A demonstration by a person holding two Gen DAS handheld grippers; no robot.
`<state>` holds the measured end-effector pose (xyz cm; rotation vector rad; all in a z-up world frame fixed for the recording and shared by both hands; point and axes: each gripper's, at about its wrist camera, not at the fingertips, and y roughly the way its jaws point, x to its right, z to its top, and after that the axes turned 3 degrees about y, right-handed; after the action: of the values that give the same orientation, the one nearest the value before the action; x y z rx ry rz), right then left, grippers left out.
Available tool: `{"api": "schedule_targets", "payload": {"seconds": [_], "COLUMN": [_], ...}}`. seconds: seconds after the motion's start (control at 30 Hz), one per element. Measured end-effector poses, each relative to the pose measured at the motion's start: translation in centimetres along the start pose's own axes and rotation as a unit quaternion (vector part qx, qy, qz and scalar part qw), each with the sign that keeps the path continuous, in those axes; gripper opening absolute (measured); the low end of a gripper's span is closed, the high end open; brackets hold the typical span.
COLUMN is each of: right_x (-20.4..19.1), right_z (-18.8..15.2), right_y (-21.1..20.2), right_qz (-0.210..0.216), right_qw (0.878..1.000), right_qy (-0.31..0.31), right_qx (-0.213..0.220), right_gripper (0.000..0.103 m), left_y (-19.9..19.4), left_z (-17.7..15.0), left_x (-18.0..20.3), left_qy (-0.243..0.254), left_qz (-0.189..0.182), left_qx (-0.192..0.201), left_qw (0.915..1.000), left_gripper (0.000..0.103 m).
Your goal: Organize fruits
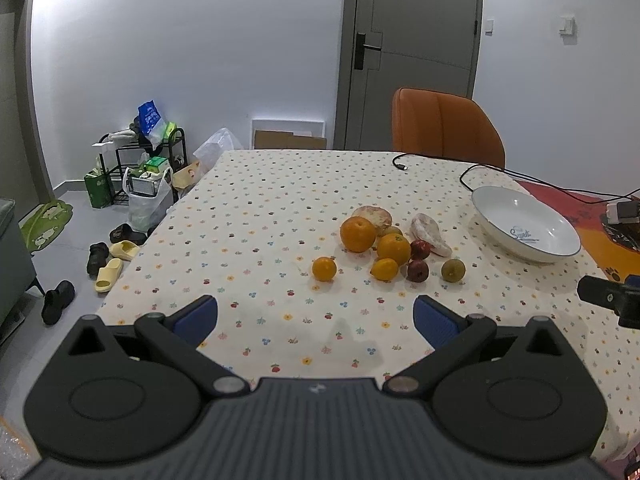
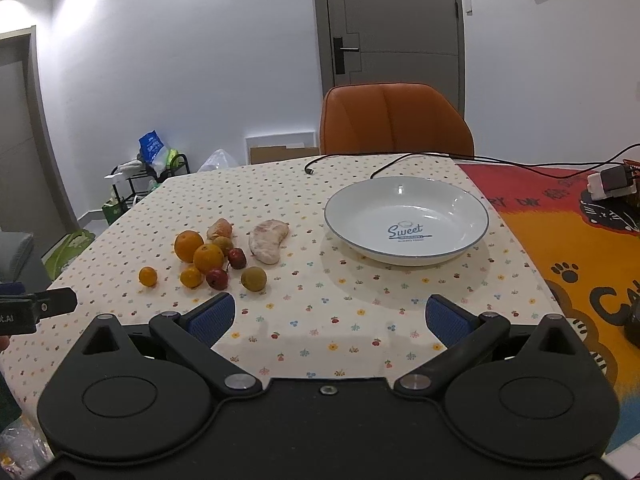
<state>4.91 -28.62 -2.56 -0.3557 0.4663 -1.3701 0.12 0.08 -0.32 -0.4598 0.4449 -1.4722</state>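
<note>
both tools (image 1: 315, 312) (image 2: 330, 316) gape above bare tablecloth (image 2: 304, 332).

The table (image 2: 320, 320) wears a cream cloth dotted with small flowers — an orange-and-red mat (image 2: 560, 240) covers its 3 o'clock side. A white plate (image 2: 472, 216) sits at 1 o'clock. At 10 o'clock lies a loose cluster of fruit (image 2: 208, 258), 1 small orange (image 2: 147, 276) apart. A black cable (image 2: 400, 160) crosses the 12 o'clock edge.

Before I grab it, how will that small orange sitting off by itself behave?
The small orange looks round, so a nudge would probably roll it across the flat tablecloth. It seems firm and light. Nothing touches it, so both pads should fit.
</note>
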Motion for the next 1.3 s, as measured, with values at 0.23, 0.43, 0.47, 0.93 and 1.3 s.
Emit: {"api": "schedule_targets", "payload": {"seconds": [0.23,0.43,0.47,0.93,1.3], "right_x": [-0.1,-0.8,-0.8,-1.6,-3.2], "right_z": [0.2,0.5,0.5,0.9,1.3], "right_y": [0.6,2.0,2.2,6.0,9.3], "right_qz": [0.014,0.022,0.024,0.036,0.033], "right_qw": [1.0,1.0,1.0,0.999,0.999], "right_qy": [0.002,0.001,0.002,0.009,-0.025], "right_qx": [-0.004,-0.002,-0.005,-0.014,-0.024], "right_gripper": [0.103,0.103,0.103,0.103,0.103], "left_y": [0.4,1.7,1.9,5.5,9.1], "left_z": [0.2,0.5,0.5,1.5,1.8], "left_x": [0.0,0.1,0.1,0.5,0.3], "left_qy": [0.002,0.001,0.001,-0.01,-0.012], "left_qz": [0.002,-0.005,-0.005,-0.018,0.009], "left_qx": [0.003,0.005,0.006,0.005,-0.019], "left_qw": [1.0,1.0,1.0,0.9998,0.9997], "left_gripper": [0.103,0.103,0.103,0.103,0.101]}}
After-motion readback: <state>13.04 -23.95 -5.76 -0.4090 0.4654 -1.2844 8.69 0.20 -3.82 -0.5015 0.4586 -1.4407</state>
